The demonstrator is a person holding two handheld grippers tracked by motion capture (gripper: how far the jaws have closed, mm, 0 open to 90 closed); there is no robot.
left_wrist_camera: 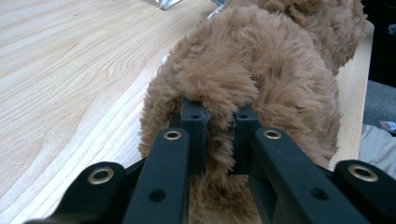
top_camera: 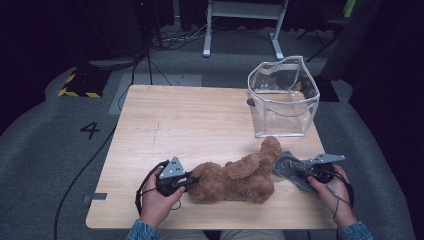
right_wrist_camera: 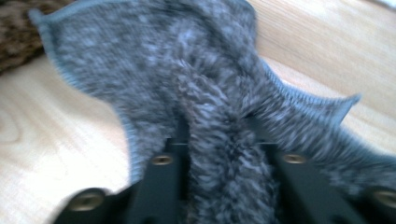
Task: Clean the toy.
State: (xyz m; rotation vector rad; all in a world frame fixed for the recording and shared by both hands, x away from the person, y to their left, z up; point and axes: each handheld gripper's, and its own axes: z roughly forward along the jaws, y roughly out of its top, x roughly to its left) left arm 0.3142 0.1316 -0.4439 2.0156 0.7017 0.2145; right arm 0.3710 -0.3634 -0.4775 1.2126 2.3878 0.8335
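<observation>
A brown plush bear lies on its side along the front of the wooden table. My left gripper is shut on the bear's fur at its left end; in the left gripper view a fold of brown fur is pinched between the two black jaws. A grey fuzzy cloth with a pale blue edge lies by the bear's head at the right. My right gripper is shut on it, and the right gripper view has a bunched ridge of grey cloth squeezed between the jaws.
A clear plastic bag stands open at the table's back right. Cables trail off the table's left side to the floor. A white desk frame stands beyond the table. The person's hands rest near the front edge.
</observation>
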